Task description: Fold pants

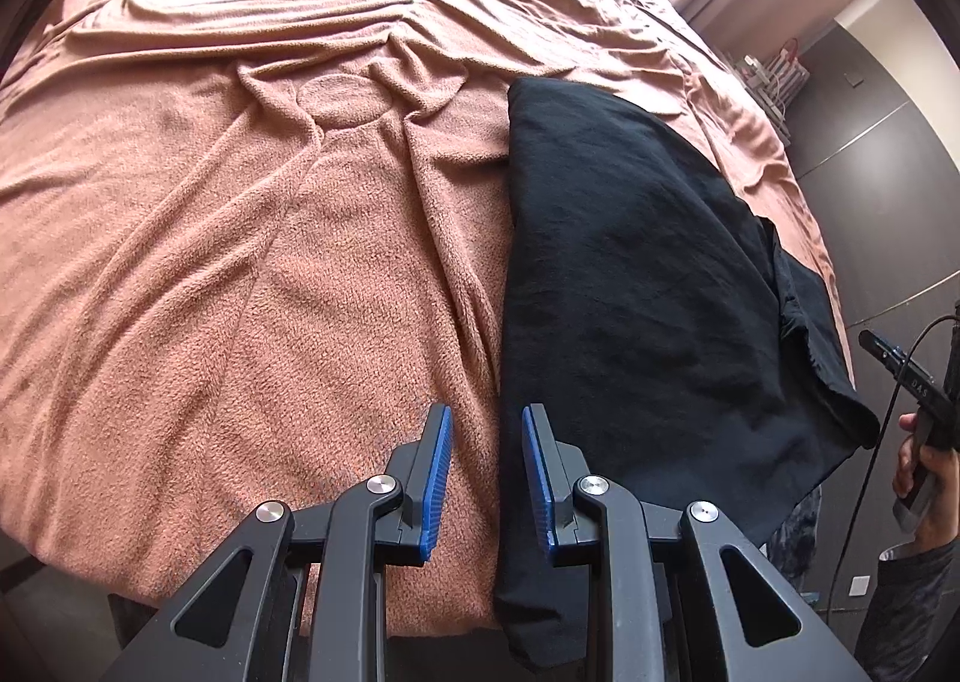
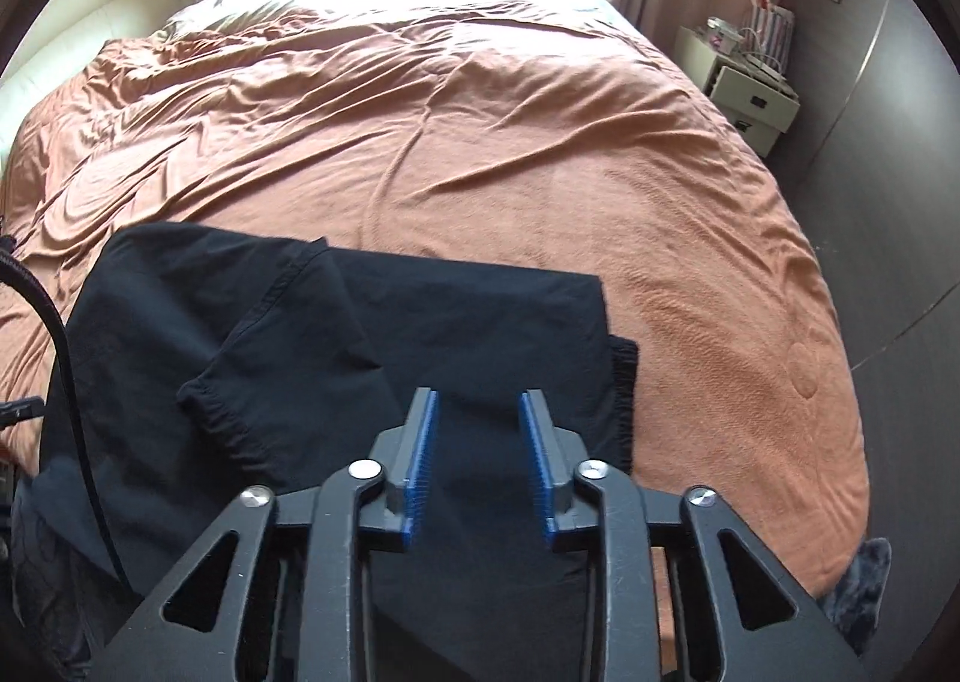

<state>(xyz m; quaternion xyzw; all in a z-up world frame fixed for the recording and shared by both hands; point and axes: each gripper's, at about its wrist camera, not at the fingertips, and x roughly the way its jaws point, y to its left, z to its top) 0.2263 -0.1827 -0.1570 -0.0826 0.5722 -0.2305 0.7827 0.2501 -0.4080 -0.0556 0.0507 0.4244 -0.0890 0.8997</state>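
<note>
Now, with both claws, left (image 1: pixel 486 430) and right (image 2: pixel 478 412), narrowly parted and empty, grip the black pants (image 2: pixel 372 322) at the hem nearest the bed (image 2: pixel 540 172) edge.

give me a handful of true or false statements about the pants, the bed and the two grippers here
1. The black pants lie on a brown blanket. True.
2. The left gripper is clamped on the pants. False: it is open, holding nothing.
3. The right gripper is open above the pants. True.
4. The pants are spread out full length. False: they lie folded over in layers.
5. A nightstand stands beside the bed. True.
</note>
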